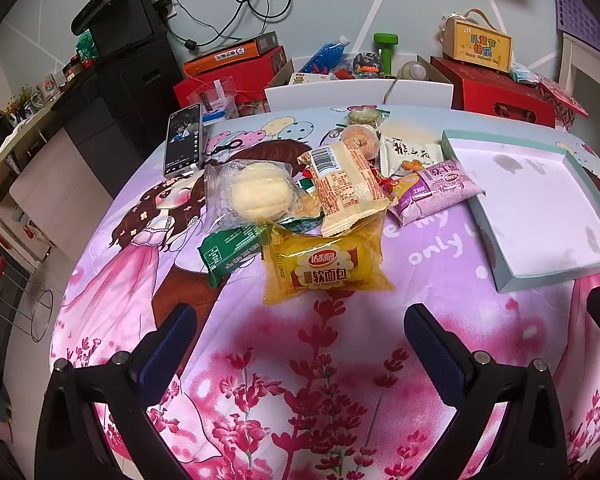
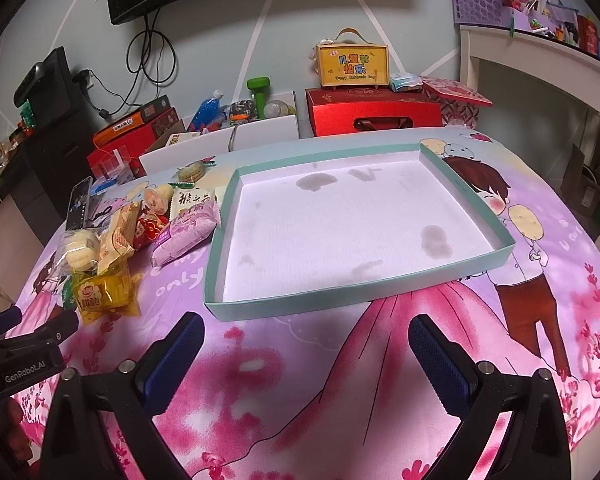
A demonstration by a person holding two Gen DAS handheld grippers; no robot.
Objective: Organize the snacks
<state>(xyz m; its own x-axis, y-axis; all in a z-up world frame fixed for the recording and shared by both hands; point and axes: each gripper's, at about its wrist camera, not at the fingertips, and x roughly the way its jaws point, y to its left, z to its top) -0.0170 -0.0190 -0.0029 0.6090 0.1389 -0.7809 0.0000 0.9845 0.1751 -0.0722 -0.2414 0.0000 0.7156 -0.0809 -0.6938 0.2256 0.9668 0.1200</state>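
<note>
The left gripper, black with blue ribbed pads, is hovering with its fingers spread wide and holding nothing, above the near part of a table covered in a pink and purple cartoon-print cloth. Just beyond its fingertips a yellow soft-bread packet with a red logo is lying flat at the near edge of a heap of snacks. To the left of that packet a green foil wrapper is poking out from under the pile. Farther back a clear bag holding a pale round bun is resting beside a cream packet with a barcode label, which is leaning over the yellow one. A lilac rectangular snack pack is lying at the right of the heap, touching the near-left edge of the tray. A smartphone with a lit screen is sitting at the far left of the table.

The right gripper, likewise spread and empty, is hanging just short of the near wall of a shallow mint-green cardboard tray with a white, stained floor. The tray is holding no snacks; the whole heap is lying to its left.
</note>
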